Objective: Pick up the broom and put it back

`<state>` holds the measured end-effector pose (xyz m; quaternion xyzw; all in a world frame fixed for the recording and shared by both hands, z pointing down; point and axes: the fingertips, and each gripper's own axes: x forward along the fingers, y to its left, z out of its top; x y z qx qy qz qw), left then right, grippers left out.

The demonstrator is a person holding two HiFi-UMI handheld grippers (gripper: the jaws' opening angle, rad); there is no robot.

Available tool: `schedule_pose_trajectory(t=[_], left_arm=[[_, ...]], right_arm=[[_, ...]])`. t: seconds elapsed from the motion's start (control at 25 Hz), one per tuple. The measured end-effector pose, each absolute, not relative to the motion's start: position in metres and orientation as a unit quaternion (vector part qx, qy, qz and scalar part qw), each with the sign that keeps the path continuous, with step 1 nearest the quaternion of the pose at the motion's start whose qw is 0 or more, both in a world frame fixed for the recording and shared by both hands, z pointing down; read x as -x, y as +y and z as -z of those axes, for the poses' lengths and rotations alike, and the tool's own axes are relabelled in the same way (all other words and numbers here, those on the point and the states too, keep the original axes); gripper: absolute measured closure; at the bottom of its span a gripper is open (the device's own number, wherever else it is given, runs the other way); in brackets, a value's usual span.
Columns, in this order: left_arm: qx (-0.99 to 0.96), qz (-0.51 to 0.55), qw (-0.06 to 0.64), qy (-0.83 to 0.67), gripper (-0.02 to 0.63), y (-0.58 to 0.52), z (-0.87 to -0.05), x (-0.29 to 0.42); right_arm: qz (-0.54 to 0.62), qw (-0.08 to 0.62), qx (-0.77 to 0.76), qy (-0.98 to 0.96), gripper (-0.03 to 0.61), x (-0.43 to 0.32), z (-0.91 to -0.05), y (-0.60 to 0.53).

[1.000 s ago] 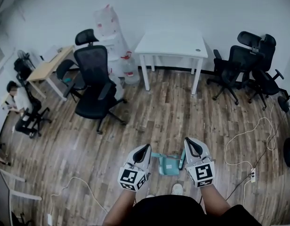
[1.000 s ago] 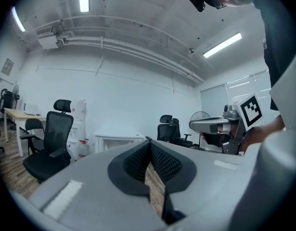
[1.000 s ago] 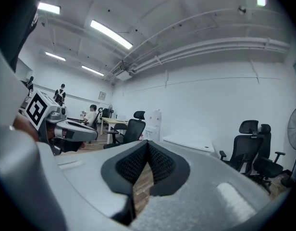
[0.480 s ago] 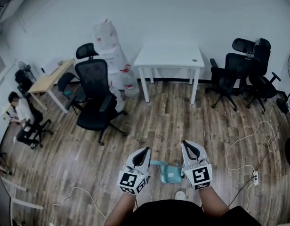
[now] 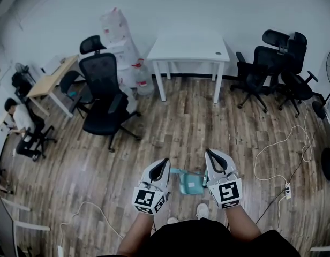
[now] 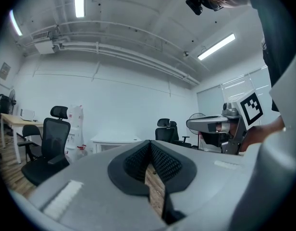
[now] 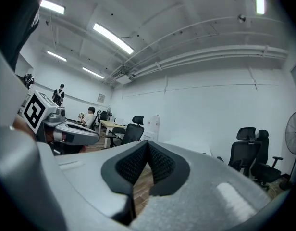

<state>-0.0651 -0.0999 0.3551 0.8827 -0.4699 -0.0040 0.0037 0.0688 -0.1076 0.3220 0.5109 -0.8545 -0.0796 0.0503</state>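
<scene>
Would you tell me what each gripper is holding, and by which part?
Nothing: the left gripper and the right gripper are both shut and empty.

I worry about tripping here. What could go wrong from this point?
1. The teal tool lies on the floor near the shoes, between the left gripper and right gripper; a step might kick it.
2. The white cable loops across the floor at the right, a likely snag.
3. Both grippers are shut; reaching now would probably only push the tool.

The pale grey left gripper (image 5: 165,163) and right gripper (image 5: 209,154) have black ribbed fingers (image 6: 137,160), with black-and-white marker cubes (image 5: 149,201) behind them; the person wears a black top (image 5: 197,241) and white shoes (image 5: 202,211).
</scene>
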Motion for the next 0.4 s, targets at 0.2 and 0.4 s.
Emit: schedule_pose_trajectory(t=[0.2,0.4], left_arm=[[-0.881,0.008,0.008,-0.472,0.598,-0.0918,-0.3586,0.0611],[-0.880,0.008,0.011,-0.474,0.598,-0.0903,-0.3619,0.0597]], right_arm=[[0.075,0.053,-0.509,-0.856,0.577,-0.0737,-0.3305,-0.0999],[0.074,0.051,-0.508,-0.857,0.577,-0.0751,-0.3326,-0.0976]])
